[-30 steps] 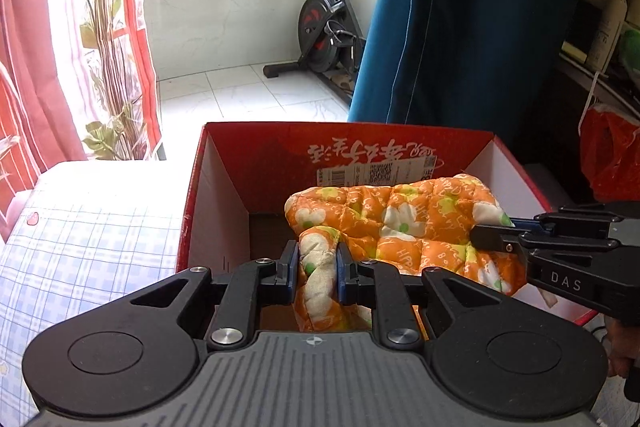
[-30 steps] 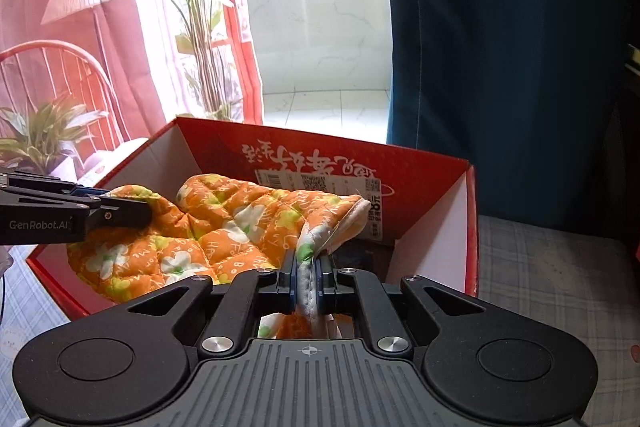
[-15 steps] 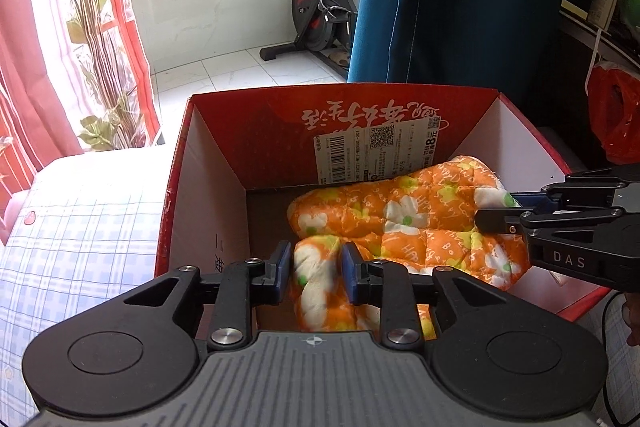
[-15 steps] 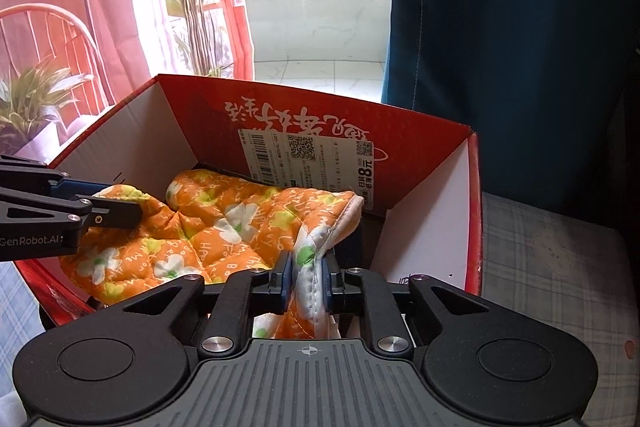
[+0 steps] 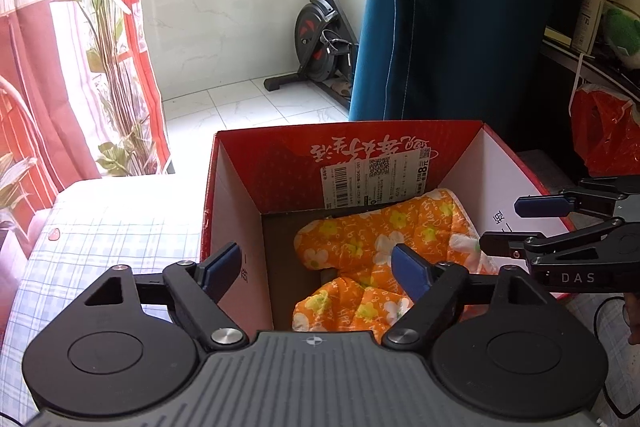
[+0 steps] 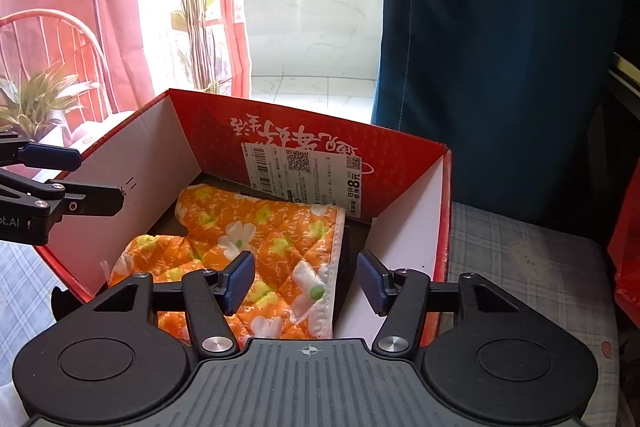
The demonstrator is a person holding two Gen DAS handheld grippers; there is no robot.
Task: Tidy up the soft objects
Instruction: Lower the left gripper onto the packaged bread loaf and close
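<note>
Letting go of the mitt inside the box

Both grippers have just been opening: the left gripper (image 5: 316, 265) stands wide, the right gripper (image 6: 306, 279) about half spread, neither gripping anything. The orange oven mitt (image 6: 256, 243) lies on the floor of the red box (image 6: 400, 155). Best to lift straight up so no pad snags the fabric.

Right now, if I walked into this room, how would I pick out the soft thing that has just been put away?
Find the tall dark blue curtain; in front of it sits an open red cardboard box with white inner sides. Lying on the bottom of that box is a quilted oven mitt, alone in there: bright orange, printed with white and yellow flowers, white trim along one edge.
</note>
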